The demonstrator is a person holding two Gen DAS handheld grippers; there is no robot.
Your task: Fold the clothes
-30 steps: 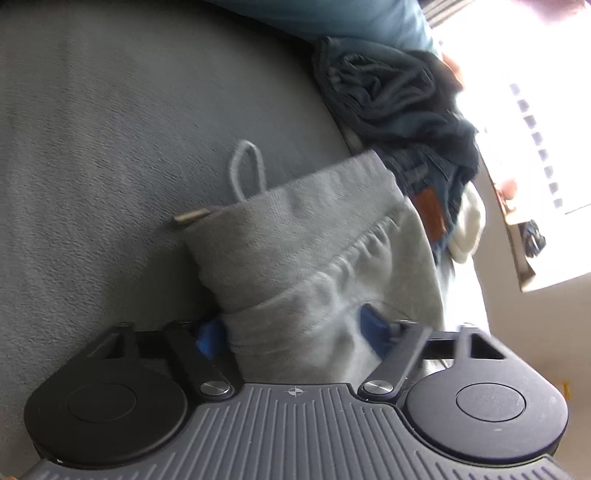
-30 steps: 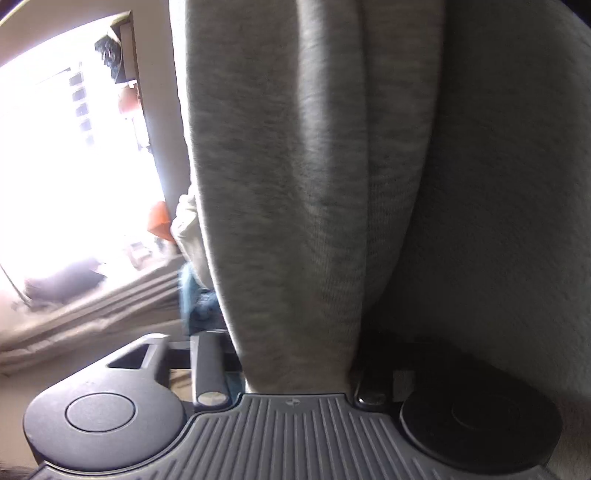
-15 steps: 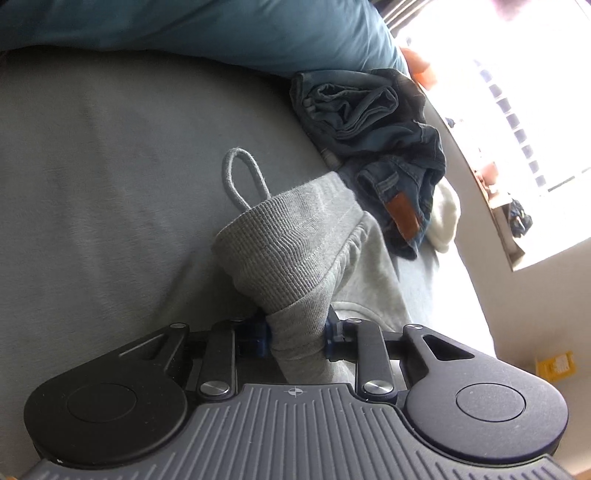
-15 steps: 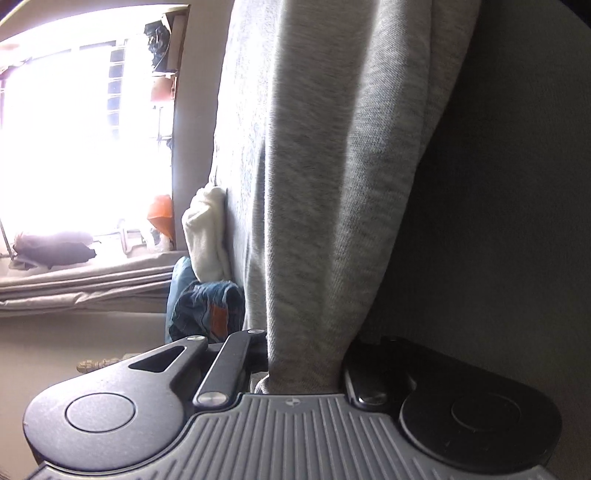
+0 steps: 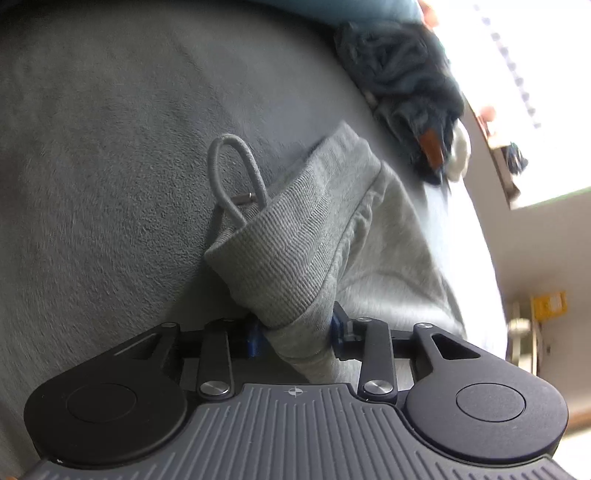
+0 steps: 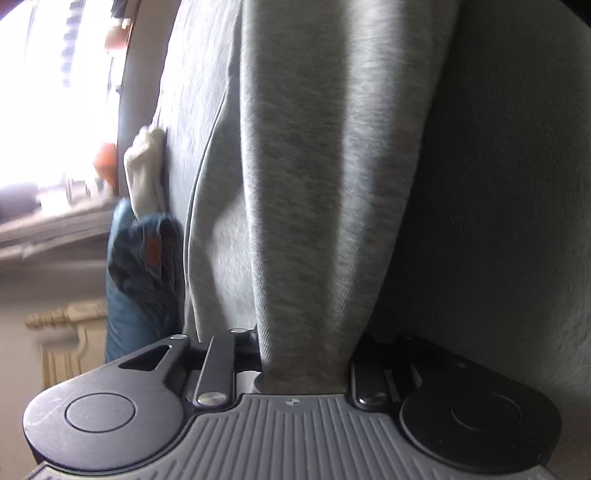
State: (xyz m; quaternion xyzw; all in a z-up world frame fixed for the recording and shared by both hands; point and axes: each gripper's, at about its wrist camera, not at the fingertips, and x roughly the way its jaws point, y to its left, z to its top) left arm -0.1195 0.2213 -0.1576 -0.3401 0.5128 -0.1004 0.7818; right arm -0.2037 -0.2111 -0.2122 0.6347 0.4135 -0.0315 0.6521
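Note:
Grey sweatpants (image 5: 295,240) lie bunched on a grey bed cover (image 5: 92,147), ribbed waistband up, with a drawstring loop (image 5: 236,166) sticking out. My left gripper (image 5: 295,334) has a fold of the waistband between its blue pads (image 5: 255,338). Its jaws are opening, and the cloth still fills the gap. In the right wrist view a long grey leg of the sweatpants (image 6: 314,184) runs away from my right gripper (image 6: 304,365). Those jaws are opening too, with the cloth still packed between them.
Crumpled blue jeans (image 5: 406,74) with a brown patch lie at the far edge of the bed, seen also as jeans (image 6: 140,258) beside a white cloth (image 6: 144,173). A bright window (image 5: 535,74) and wall stand beyond. A blue pillow (image 5: 351,7) is at the head.
Both pairs of jaws pinched the cloth tight half a second ago and have since spread a little. The left view has slid along the bed; the right view has rolled and risen slightly.

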